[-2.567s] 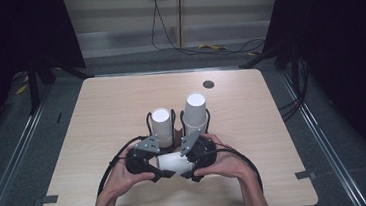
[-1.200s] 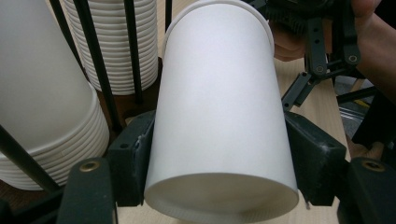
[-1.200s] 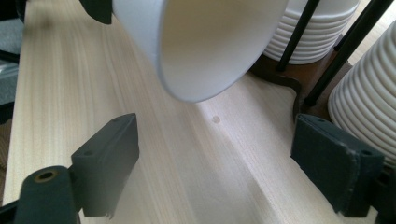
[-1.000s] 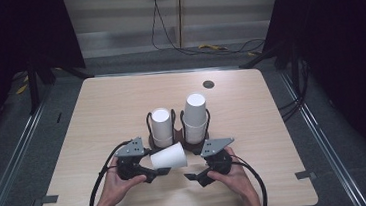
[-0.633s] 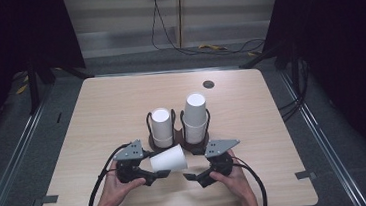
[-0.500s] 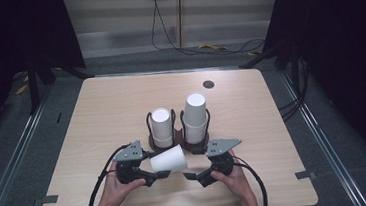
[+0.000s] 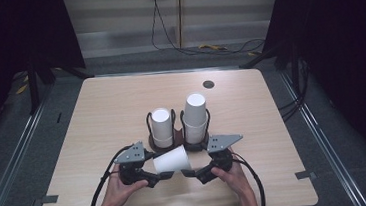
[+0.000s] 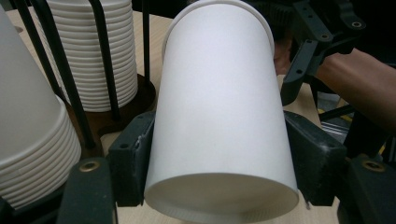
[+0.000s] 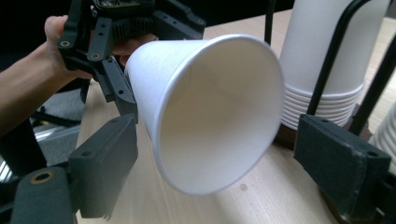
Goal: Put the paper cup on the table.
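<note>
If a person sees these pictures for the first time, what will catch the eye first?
Probably the white cup lying sideways near the table's front edge, clamped at its narrow end by the left hand-held gripper. Its open mouth faces the right hand-held gripper, whose jaws stand apart from it. Behind stand two cup stacks in wire holders.

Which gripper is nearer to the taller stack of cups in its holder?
Right. The right gripper sits just in front of the taller stack; the left gripper, clamped on the single cup, lies nearer the shorter stack.

Two cup stacks (image 7: 162,127) (image 7: 195,117) stand side by side mid-table (image 7: 96,110); a lone cup (image 7: 171,159) lies sideways before them.
</note>
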The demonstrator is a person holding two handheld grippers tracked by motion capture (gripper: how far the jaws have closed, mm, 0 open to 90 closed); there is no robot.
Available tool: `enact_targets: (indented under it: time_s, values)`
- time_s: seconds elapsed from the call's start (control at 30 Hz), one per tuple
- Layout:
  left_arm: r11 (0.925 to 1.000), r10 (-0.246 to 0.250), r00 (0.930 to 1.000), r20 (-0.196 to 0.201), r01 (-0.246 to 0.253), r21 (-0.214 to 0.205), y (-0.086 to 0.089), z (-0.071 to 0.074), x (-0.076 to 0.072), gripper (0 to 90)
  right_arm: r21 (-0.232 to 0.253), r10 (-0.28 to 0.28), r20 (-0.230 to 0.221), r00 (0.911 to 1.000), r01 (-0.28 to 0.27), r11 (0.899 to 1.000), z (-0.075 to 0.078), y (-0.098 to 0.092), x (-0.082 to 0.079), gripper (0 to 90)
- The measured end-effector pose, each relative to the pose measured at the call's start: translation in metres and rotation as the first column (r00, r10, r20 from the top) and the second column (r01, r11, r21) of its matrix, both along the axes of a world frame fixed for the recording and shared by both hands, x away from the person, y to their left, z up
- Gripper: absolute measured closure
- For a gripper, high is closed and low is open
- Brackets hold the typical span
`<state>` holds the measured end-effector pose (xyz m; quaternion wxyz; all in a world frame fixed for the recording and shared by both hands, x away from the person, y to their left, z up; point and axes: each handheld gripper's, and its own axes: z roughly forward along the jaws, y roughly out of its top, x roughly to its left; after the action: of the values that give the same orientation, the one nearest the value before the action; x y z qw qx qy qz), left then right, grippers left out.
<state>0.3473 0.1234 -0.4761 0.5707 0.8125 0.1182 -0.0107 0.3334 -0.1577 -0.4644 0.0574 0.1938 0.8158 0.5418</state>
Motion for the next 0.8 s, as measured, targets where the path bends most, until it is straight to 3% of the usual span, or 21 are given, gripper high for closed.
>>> enact_targets:
  time_s: [0.33, 0.7, 0.8]
  values:
    - [0.9996, -0.025, 0.9997, 0.002, 0.025, -0.014, -0.002, 0.001, 0.000, 32.2, 0.005, 0.078, -0.041, 0.9961, -0.078, 0.997, 0.007, 0.006, 0.013, 13.1]
    - [0.9991, -0.036, 0.9993, -0.001, 0.036, -0.023, 0.000, 0.002, 0.001, 32.3, 0.016, 0.119, -0.077, 0.9898, -0.119, 0.993, 0.004, 0.012, 0.017, 15.3]
    - [0.9989, -0.045, 0.9989, -0.015, 0.044, -0.017, -0.001, 0.000, 0.004, 32.3, 0.015, 0.118, -0.068, 0.9906, -0.118, 0.993, 0.005, 0.011, 0.016, 17.2]
